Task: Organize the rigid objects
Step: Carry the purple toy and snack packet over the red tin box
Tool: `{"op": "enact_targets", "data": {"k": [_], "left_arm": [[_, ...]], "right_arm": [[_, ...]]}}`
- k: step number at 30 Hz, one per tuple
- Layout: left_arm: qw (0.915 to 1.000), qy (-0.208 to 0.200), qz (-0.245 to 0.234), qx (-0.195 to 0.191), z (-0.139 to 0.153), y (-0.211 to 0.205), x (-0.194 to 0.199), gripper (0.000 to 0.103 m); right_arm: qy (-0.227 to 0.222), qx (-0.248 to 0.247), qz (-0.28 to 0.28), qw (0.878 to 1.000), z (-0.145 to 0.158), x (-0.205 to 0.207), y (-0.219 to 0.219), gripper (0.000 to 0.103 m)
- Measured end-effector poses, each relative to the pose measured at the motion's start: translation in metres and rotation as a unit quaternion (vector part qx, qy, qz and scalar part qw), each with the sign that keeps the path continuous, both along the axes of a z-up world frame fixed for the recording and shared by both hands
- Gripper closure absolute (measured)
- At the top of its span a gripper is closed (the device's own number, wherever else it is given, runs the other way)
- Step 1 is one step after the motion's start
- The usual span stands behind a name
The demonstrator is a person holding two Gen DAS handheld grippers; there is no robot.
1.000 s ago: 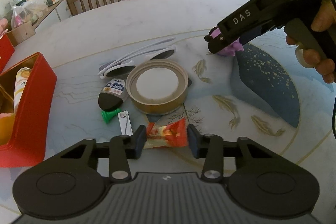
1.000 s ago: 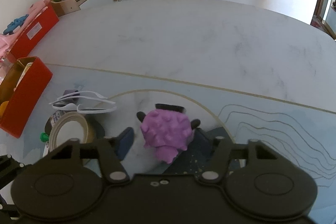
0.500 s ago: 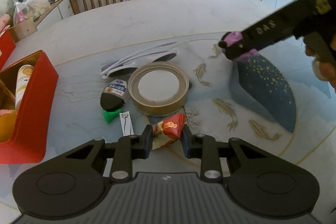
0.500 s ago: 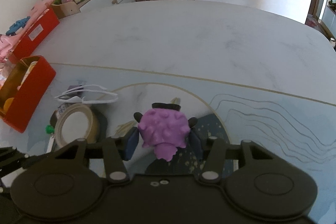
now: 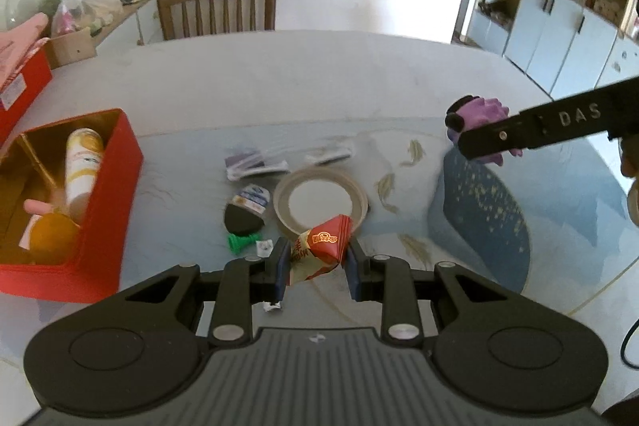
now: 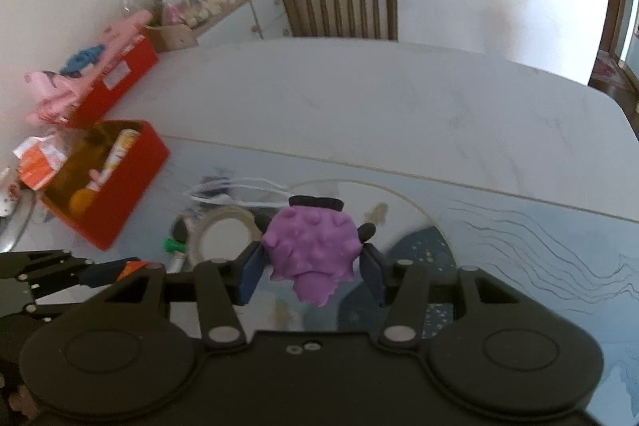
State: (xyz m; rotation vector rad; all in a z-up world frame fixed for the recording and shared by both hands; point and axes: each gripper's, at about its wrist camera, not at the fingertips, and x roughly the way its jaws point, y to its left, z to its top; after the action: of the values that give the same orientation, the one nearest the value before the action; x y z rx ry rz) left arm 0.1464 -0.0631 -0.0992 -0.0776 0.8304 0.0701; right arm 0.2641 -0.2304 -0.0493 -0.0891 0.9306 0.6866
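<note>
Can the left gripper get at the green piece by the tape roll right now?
Probably not yet: the left gripper is shut on a red snack packet, so the green piece, though uncovered, can't be grasped.

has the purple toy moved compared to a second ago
Yes. The purple toy, gripped by the right gripper, has lifted off the table, now off its dark blue patch.
</note>
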Motion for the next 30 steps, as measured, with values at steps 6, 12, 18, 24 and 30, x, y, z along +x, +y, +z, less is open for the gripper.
{"op": "enact_targets", "data": {"k": [6, 12, 18, 24, 30], "left_arm": [[0.9996, -0.015, 0.018, -0.014, 0.017, 0.016, -0.010, 0.075], [0.9987, -0.035, 0.032, -0.020, 0.032, 0.043, -0.023, 0.075], [0.9977, -0.047, 0.042, -0.022, 0.044, 0.074, -0.033, 0.075], [0.9967, -0.047, 0.060, -0.029, 0.046, 0.112, -0.037, 0.075], [0.9957, -0.050, 0.073, -0.026, 0.050, 0.155, -0.043, 0.075]], "right_arm": [[-0.010, 0.017, 0.014, 1.000, 0.022, -0.018, 0.014, 0.052], [-0.022, 0.027, 0.034, 0.999, 0.038, -0.036, 0.039, 0.052], [-0.027, 0.030, 0.052, 0.998, 0.044, -0.054, 0.070, 0.052], [-0.027, 0.023, 0.069, 0.997, 0.045, -0.070, 0.110, 0.052], [-0.029, 0.016, 0.082, 0.996, 0.045, -0.085, 0.149, 0.052]]}}
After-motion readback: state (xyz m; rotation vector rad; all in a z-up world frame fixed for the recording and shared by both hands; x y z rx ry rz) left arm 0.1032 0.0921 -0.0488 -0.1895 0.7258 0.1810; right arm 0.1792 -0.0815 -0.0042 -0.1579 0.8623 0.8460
